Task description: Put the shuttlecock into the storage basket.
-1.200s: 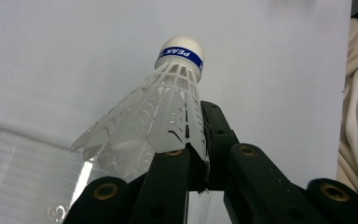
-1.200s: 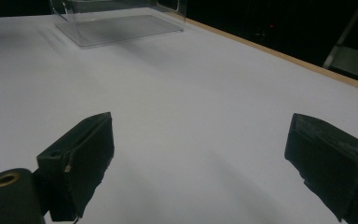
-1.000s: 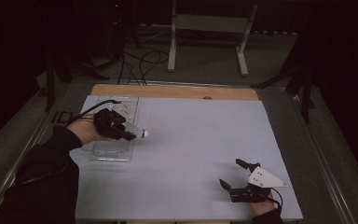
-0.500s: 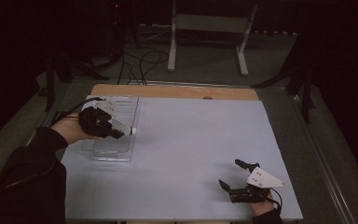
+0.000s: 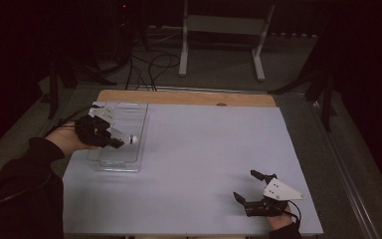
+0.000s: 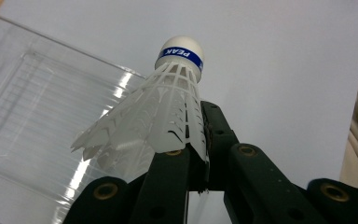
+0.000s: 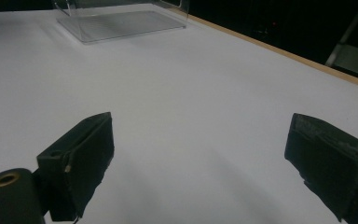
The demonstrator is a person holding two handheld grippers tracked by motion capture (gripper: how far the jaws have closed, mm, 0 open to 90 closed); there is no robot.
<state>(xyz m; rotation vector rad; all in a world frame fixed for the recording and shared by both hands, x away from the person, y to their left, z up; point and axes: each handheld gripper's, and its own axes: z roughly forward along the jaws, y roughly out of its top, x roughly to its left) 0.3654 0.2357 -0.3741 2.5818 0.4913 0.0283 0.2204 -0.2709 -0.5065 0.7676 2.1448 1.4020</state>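
A white plastic shuttlecock (image 6: 165, 105) with a blue band around its cork is pinched by the skirt in my left gripper (image 6: 200, 140), which is shut on it. Seen from above, the left gripper (image 5: 118, 139) hovers over a clear plastic tray (image 5: 129, 112) at the table's left, and the shuttlecock's cork (image 5: 132, 140) points right. Ribbed and transparent, the tray (image 6: 32, 107) lies under the shuttlecock. Near the front right corner my right gripper (image 5: 251, 188) rests on the white sheet, open. Between its wide-apart jaws, my right gripper (image 7: 205, 158) has only bare sheet.
A white sheet (image 5: 204, 149) covers the table, with a wooden strip (image 5: 189, 98) along the far edge. The clear tray (image 7: 121, 23) lies far off in the right gripper view. Behind the table stand a metal frame (image 5: 224, 25) and floor cables (image 5: 149, 64).
My left hand has carried the shuttlecock to the left, from the tray's right rim to over its middle. The right gripper has stayed where it was.
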